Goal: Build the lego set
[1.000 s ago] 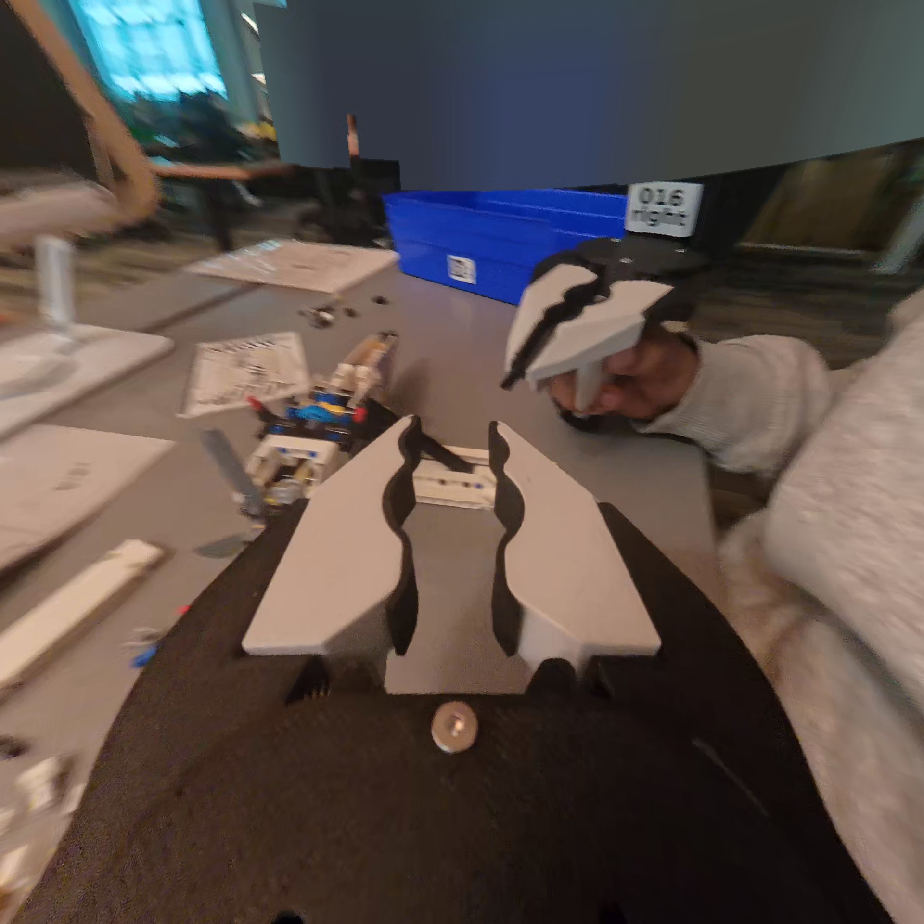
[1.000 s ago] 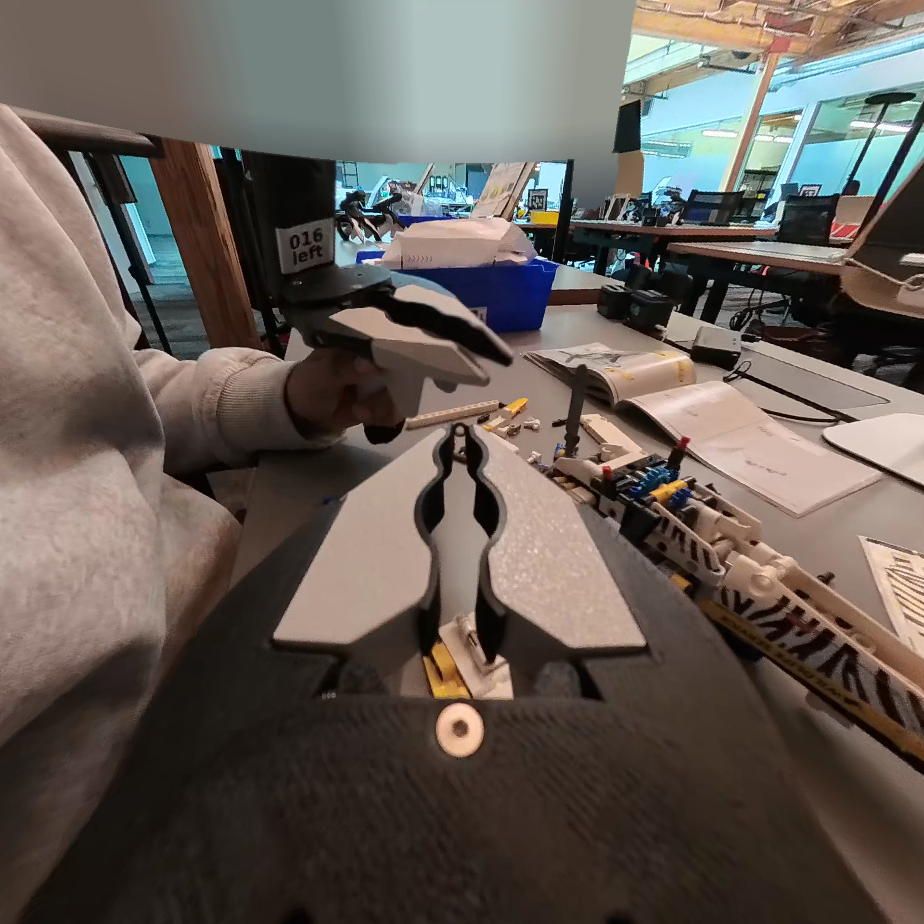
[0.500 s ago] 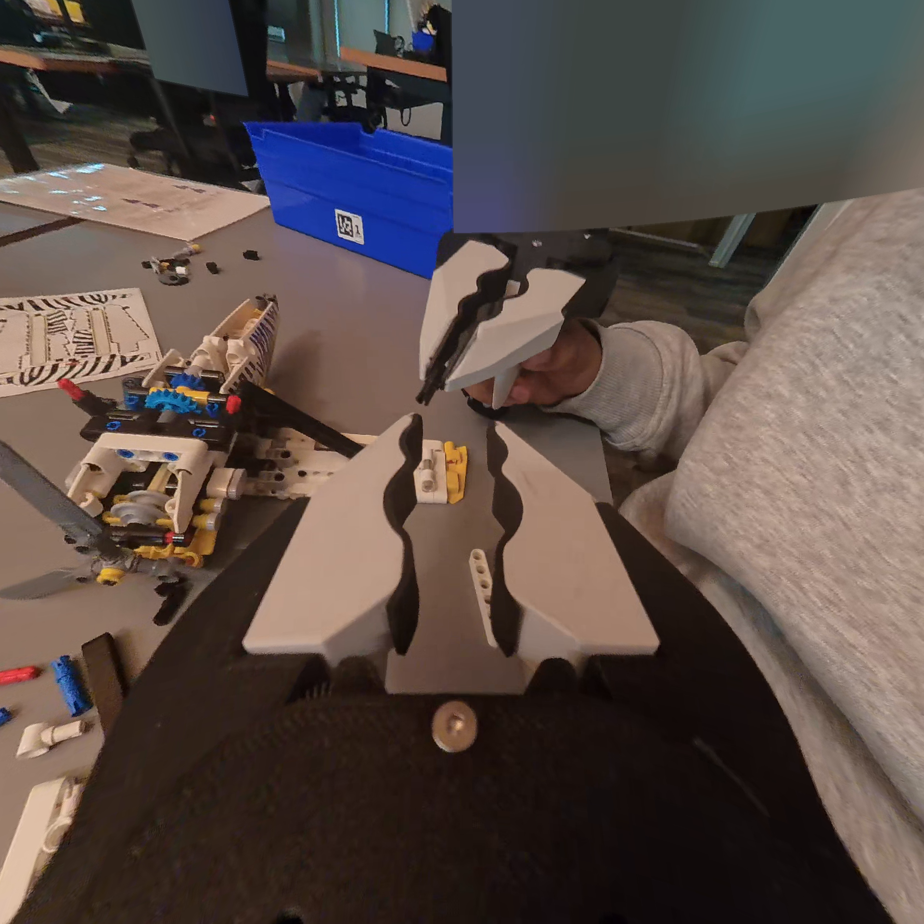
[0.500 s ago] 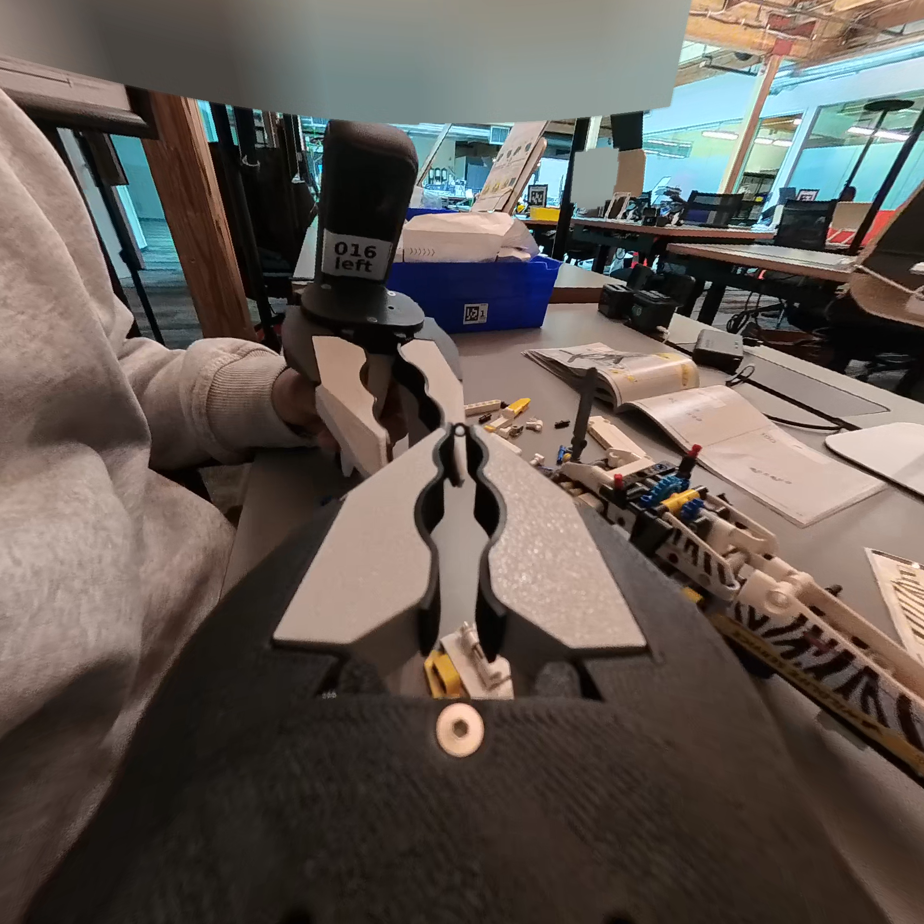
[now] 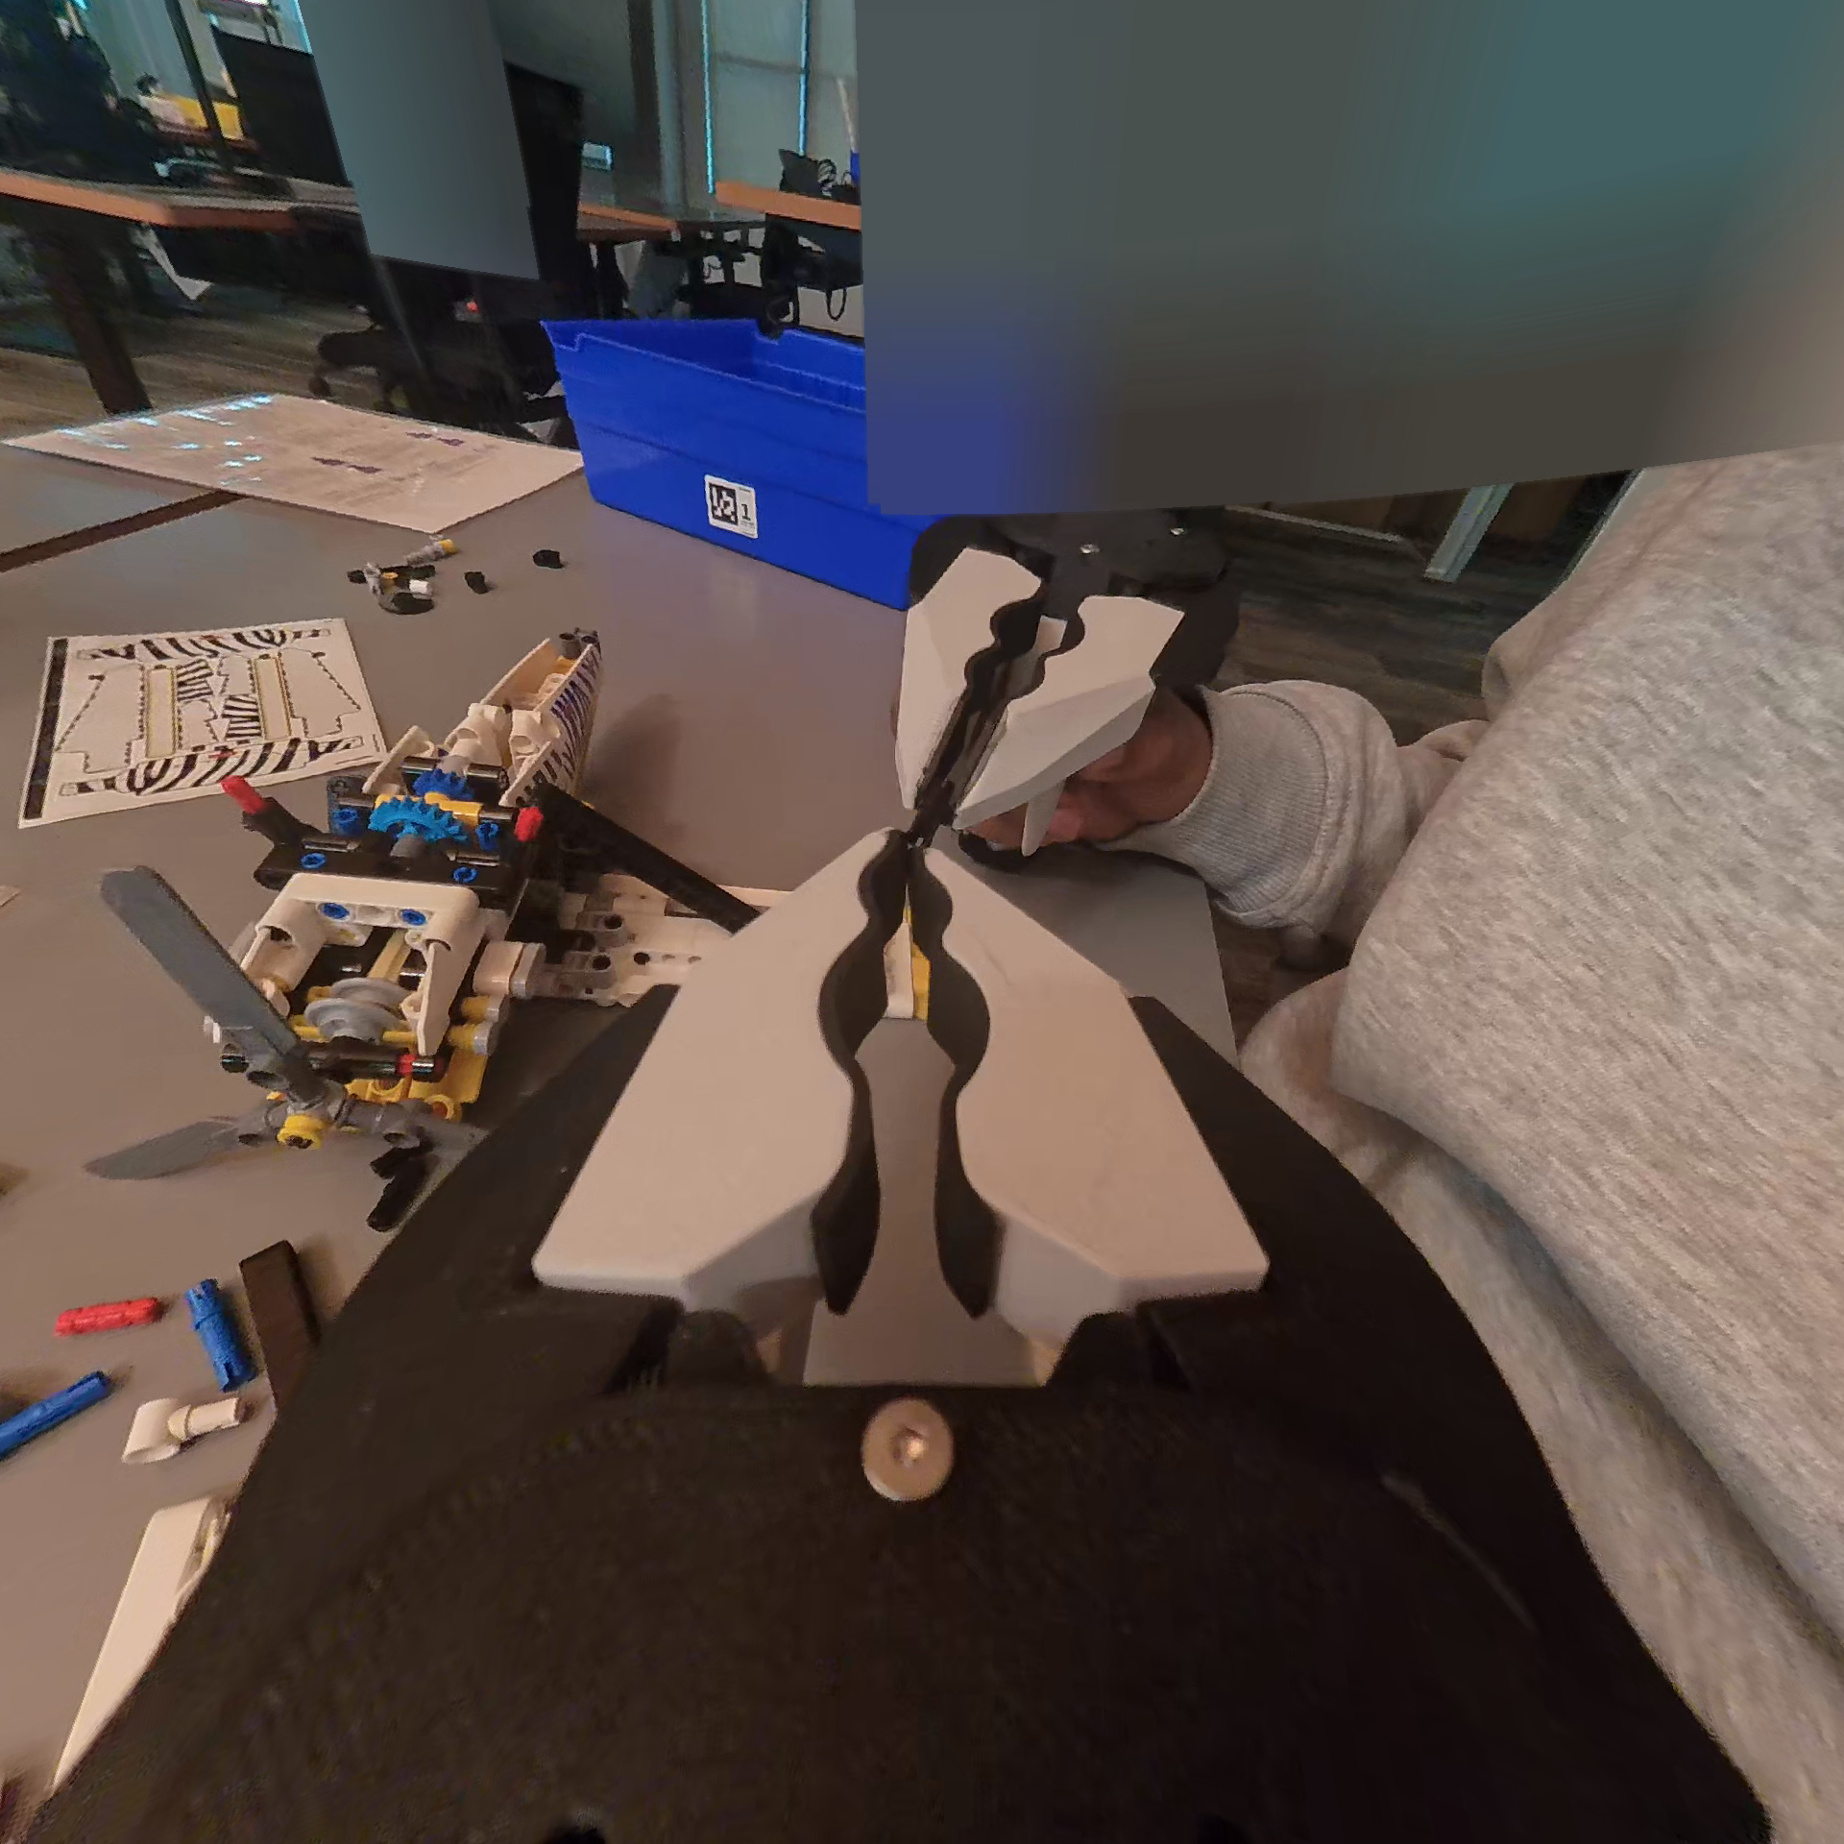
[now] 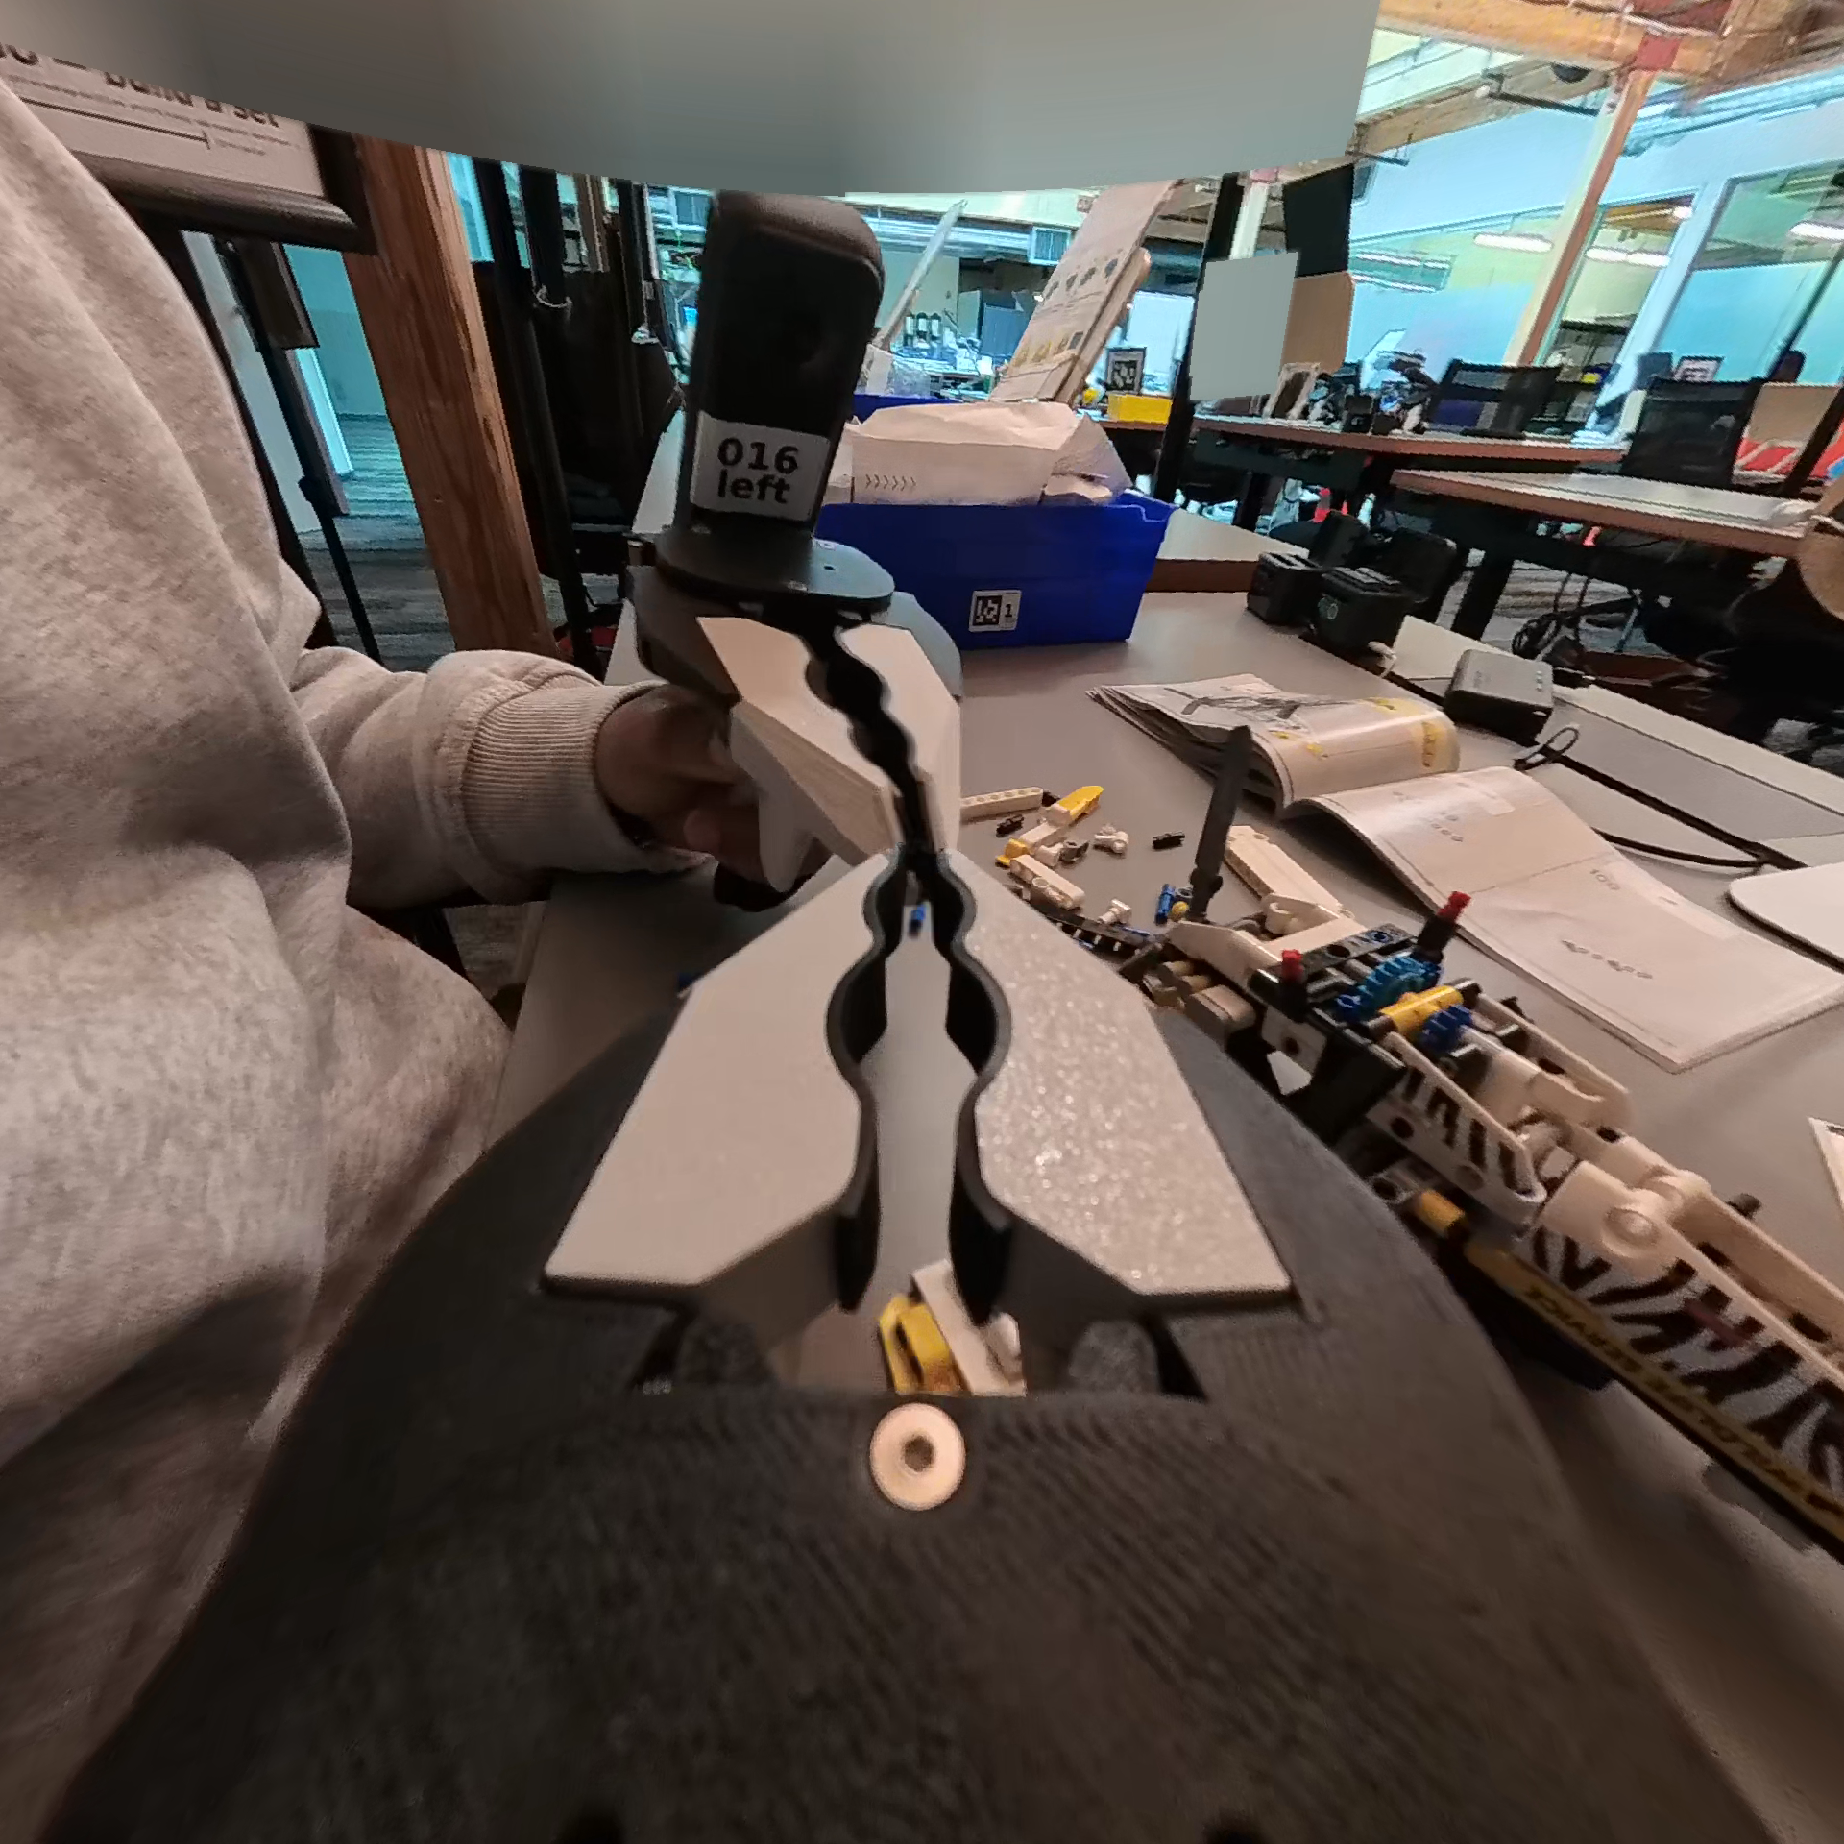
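My left gripper (image 5: 904, 854) is shut, its tips meeting low over the grey table (image 5: 758, 698). My right gripper (image 6: 913, 860) is shut too and points down at it; it also shows in the left wrist view (image 5: 920, 824). The two pairs of tips touch, and the left gripper shows in the right wrist view (image 6: 916, 838). A small blue speck (image 6: 913, 910) shows in the right gripper's gap; I cannot tell if it is held. A white and yellow piece (image 5: 906, 973) lies on the table under both grippers, also seen in the right wrist view (image 6: 938, 1337). The zebra-striped lego model (image 5: 399, 898) lies to the left.
The model (image 6: 1447, 1078) stretches along the right in the right wrist view. Loose pins (image 5: 150, 1337) and small parts (image 6: 1058, 848) are scattered around. A sticker sheet (image 5: 200, 708), an open instruction booklet (image 6: 1447, 798) and a blue bin (image 5: 728, 429) sit farther back. A person's grey sleeves flank the table edge. Less than 4 cm separates the two grippers' tips.
My left gripper has swung right and down and gone from open to shut. Its tips now meet the right gripper's tips. The right gripper stayed shut.
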